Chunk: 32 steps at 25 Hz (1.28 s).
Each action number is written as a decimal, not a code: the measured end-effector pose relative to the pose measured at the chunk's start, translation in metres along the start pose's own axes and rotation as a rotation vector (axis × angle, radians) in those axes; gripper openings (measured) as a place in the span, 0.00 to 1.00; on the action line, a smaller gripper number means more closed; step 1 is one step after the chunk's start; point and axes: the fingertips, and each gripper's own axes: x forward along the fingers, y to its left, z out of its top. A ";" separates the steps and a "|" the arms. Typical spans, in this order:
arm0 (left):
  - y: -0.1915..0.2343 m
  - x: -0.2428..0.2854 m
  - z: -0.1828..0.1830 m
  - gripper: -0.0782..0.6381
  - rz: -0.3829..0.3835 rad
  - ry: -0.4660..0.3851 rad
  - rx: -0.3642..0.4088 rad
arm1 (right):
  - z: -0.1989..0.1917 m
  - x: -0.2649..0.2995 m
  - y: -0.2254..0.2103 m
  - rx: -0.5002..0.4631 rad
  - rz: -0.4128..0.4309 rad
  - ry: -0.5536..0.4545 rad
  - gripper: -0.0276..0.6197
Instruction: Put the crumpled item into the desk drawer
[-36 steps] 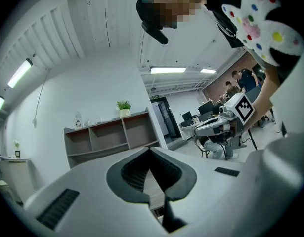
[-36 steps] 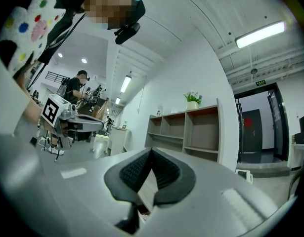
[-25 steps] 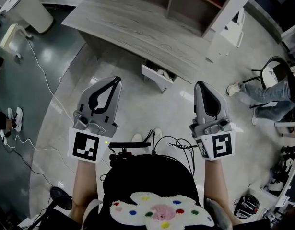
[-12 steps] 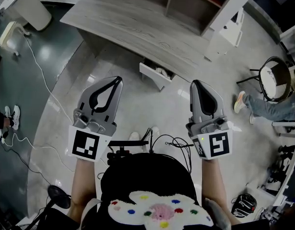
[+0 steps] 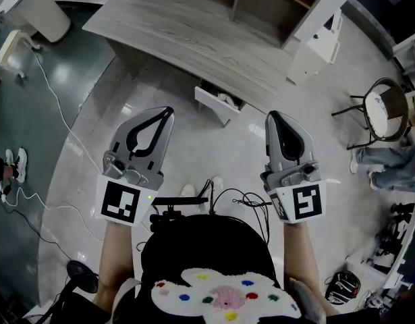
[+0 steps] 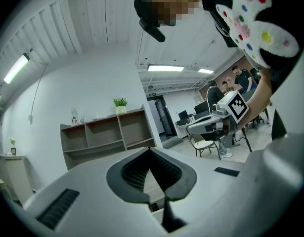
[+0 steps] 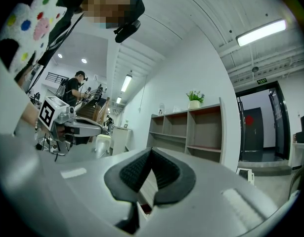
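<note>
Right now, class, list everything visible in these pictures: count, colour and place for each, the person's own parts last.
desk: one, grey wood grain, top of head view
drawer: one, pale front, open under the desk
shelf unit: one, brown, behind the desk
potted plant: one, green, atop the shelf unit
chair: one, black frame, pale seat, right
bystander's legs: two, blue jeans, right edge
left tool: one, grey, shut, empty, left of centre
right tool: one, grey, shut, empty, right of centre
forearms: two, bare, behind the tools

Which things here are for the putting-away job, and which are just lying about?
For the job: desk drawer, open; left gripper and right gripper, both shut and empty.
Just lying about: chair; shelf unit.
</note>
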 end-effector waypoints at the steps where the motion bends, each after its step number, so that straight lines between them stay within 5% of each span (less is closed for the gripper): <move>1: 0.000 0.000 0.000 0.12 0.000 0.000 -0.001 | 0.000 0.000 0.000 -0.002 0.001 0.001 0.06; 32: 0.000 0.005 -0.002 0.12 -0.009 0.006 -0.001 | -0.007 0.005 0.006 -0.015 0.017 0.031 0.06</move>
